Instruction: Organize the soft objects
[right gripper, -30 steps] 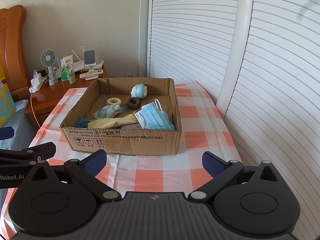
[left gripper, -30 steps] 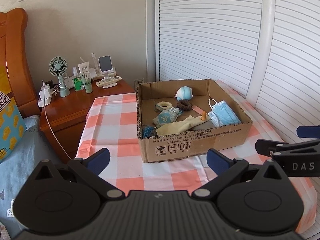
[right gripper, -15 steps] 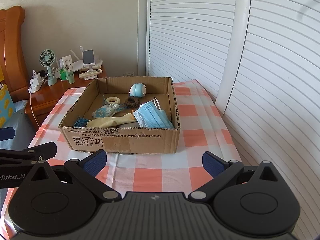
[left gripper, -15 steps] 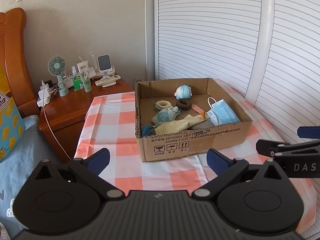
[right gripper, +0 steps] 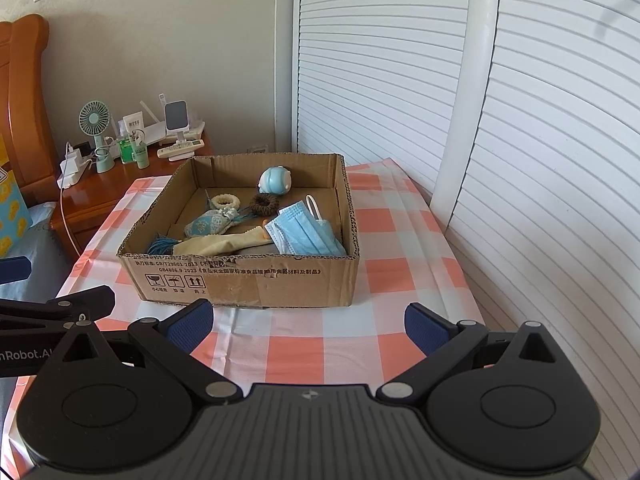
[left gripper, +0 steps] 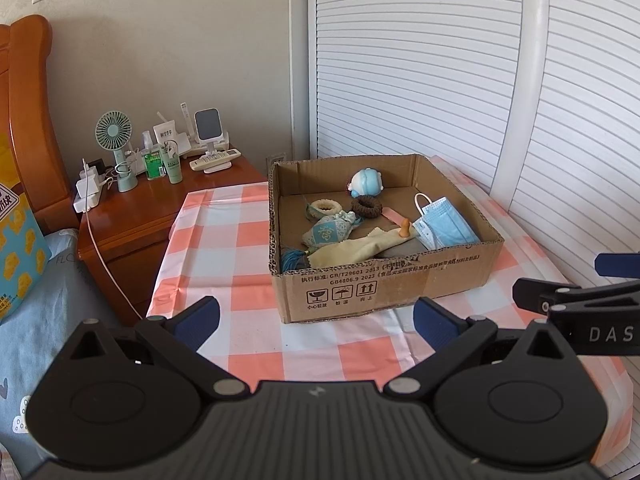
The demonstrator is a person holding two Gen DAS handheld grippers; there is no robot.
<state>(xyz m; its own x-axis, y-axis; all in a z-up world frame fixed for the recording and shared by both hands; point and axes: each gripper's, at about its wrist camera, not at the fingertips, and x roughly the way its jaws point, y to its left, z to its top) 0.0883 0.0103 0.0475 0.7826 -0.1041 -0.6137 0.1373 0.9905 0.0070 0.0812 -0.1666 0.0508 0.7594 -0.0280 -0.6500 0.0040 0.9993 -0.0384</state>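
**Claws Backed Off From Box**

Left claw [left gripper: 316,320] and right claw [right gripper: 306,322] are released, empty, farther from cardboard box [left gripper: 384,292] than before. Inside the box: face mask [left gripper: 446,226], cloth [left gripper: 352,250], plush ball [left gripper: 366,183]. Sorting appears complete.

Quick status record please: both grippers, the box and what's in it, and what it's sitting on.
left gripper: open, empty, short of the box
right gripper: open, empty, short of the box
cardboard box: open-topped, on checked tablecloth
contents: blue face mask, round blue plush toy, brown scrunchie, cream scrunchie, beige cloth, patterned sachet
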